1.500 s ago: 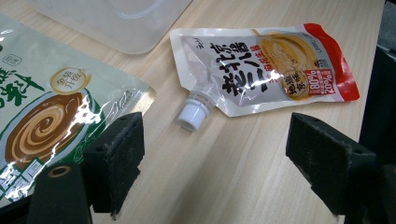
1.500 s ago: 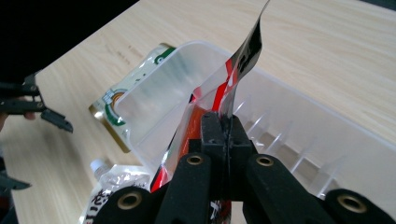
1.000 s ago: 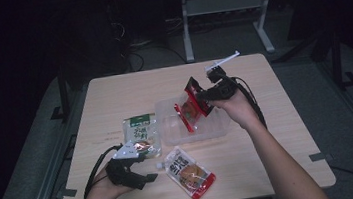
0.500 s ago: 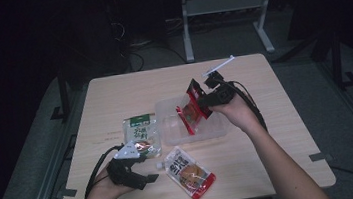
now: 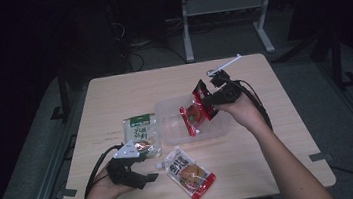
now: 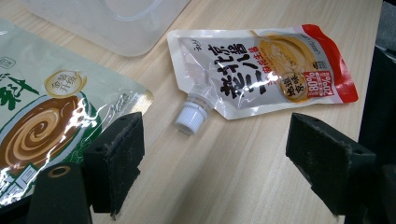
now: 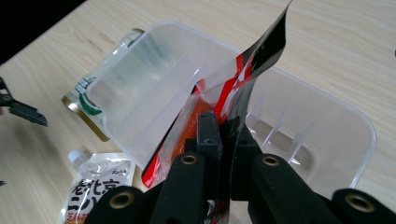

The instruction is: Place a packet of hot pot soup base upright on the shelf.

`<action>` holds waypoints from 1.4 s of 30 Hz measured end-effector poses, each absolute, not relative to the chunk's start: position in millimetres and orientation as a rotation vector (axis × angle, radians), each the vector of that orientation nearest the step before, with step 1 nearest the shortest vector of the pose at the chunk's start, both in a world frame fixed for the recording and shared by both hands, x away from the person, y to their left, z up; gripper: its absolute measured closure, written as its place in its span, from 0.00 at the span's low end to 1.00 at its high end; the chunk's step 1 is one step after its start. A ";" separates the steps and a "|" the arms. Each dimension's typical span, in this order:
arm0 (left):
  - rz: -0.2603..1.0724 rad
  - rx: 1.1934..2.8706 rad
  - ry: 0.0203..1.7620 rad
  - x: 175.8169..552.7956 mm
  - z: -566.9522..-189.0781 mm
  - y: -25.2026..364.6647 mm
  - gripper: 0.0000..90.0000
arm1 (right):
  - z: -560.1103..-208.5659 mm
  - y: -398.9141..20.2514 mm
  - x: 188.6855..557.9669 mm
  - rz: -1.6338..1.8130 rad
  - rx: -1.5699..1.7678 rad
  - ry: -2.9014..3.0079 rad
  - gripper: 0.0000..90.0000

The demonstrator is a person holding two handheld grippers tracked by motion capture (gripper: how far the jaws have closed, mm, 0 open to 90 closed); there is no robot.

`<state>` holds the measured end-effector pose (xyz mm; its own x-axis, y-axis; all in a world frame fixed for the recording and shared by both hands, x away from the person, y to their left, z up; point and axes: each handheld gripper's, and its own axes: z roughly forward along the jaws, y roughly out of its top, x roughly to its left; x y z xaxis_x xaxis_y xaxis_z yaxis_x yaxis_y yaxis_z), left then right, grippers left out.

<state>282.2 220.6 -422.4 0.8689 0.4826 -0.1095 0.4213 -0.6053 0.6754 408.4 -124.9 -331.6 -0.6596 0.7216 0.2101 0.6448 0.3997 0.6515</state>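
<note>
A dark room surrounds a pale wooden worktop (image 5: 293, 166), with a metal stand on the floor beyond its far edge.

Near the worktop's middle sits a clear tub (image 5: 167, 125), open at the top and with slotted ribs on one inner wall. The right gripper (image 5: 208, 101) hangs over its right half, jaws clamped on the top edge of a red pouch (image 5: 192, 115). The pouch dangles with its long axis running down and leftward, its lower end inside the tub or just above the floor of it; I cannot tell whether it touches. The likely next move is a straight drop: the tub lies directly under the jaws, and nothing stands between pouch and tub.

Touching the tub's left wall lies a green pouch (image 5: 140, 133), flat. In front of the tub, just beside it, a spouted pouch (image 5: 189, 172) lies flat with its white cap (image 6: 190, 118) pointing left toward the left gripper (image 5: 131, 172). That gripper rests low on the near left of the worktop, jaws spread wide and empty, the cap lying ahead between them, so the left hand is the nearer to it.
</note>
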 end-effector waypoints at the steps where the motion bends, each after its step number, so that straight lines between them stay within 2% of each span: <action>1: 0.106 2.300 0.649 282.3 -422.4 220.3 0.21 | -330.9 -125.7 407.9 1.124 1.248 2.538 0.93; 11: 0.108 2.298 0.653 282.6 -421.7 219.4 0.21 | -322.7 -132.5 402.9 1.167 1.248 2.524 0.89; 14: 0.113 2.298 0.648 283.3 -421.5 220.0 0.21 | -319.6 -135.3 401.7 1.166 1.249 2.522 0.91; 15: 0.112 2.296 0.649 283.3 -421.5 220.1 0.21 | -318.4 -136.5 401.0 1.167 1.248 2.519 0.97; 16: 0.112 2.298 0.648 283.5 -421.4 220.2 0.21 | -317.8 -137.2 400.5 1.164 1.246 2.515 0.99; 31: 0.112 2.294 0.652 283.8 -421.2 221.0 0.21 | -314.0 -137.1 405.9 1.183 1.336 2.389 1.00; 42: 0.107 2.294 0.644 283.1 -421.8 218.8 0.21 | -331.6 -113.1 403.8 1.075 1.289 2.488 0.99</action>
